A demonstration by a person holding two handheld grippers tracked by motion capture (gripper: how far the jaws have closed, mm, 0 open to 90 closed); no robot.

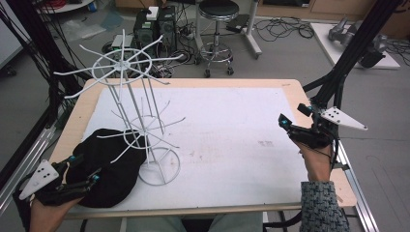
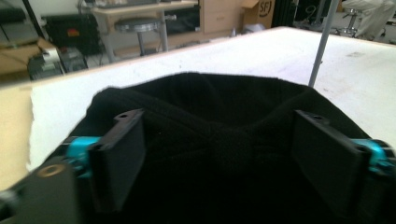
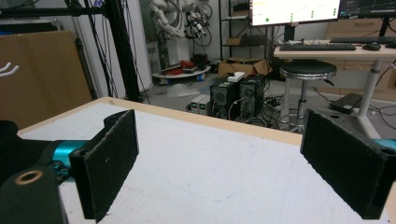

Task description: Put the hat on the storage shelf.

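Note:
A black knit hat (image 1: 109, 159) lies at the front left of the white-covered table (image 1: 232, 135), touching the base of a tall white wire rack (image 1: 140, 125) with spreading arms. My left gripper (image 1: 86, 168) is at the hat's near edge and stands open, with the hat (image 2: 205, 93) bulging between its two black jaws and one thin rod of the rack (image 2: 320, 46) beyond. My right gripper (image 1: 293, 115) is held at the table's right edge. It (image 3: 219, 140) is open wide, with nothing but bare white table (image 3: 201, 172) between its jaws.
The rack's ring base (image 1: 159, 166) rests right of the hat. A black frame post (image 1: 358, 43) rises at the table's right corner. On the floor behind are a stool (image 1: 218, 9), computer towers (image 1: 154, 24) and cables.

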